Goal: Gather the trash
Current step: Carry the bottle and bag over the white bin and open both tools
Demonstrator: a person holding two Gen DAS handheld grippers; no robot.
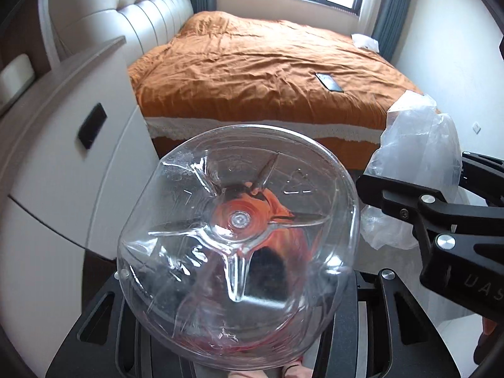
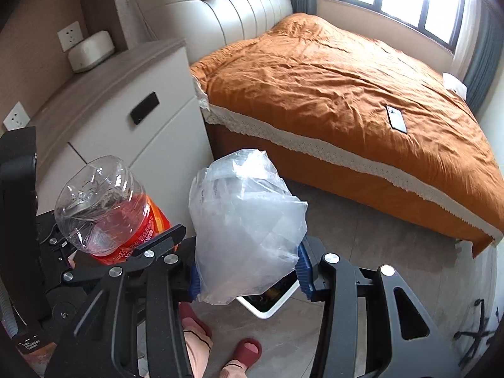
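Observation:
My left gripper (image 1: 239,330) is shut on a clear plastic bottle (image 1: 239,245) with an orange label; its base fills the left wrist view and hides the fingertips. The bottle also shows in the right wrist view (image 2: 104,204), at the left. My right gripper (image 2: 249,274) is shut on a crumpled clear plastic bag (image 2: 249,226) between its blue pads (image 2: 195,278). The bag (image 1: 415,170) and the right gripper (image 1: 371,186) also show at the right of the left wrist view. A white trash bin (image 2: 271,305) stands on the floor just below the bag.
A bed with an orange cover (image 2: 346,72) fills the back; a phone (image 2: 396,119) lies on it. A white nightstand (image 2: 132,119) with a white box (image 2: 91,51) stands at the left. The person's feet in red slippers (image 2: 245,351) are below. A chair base (image 2: 478,337) is at the right.

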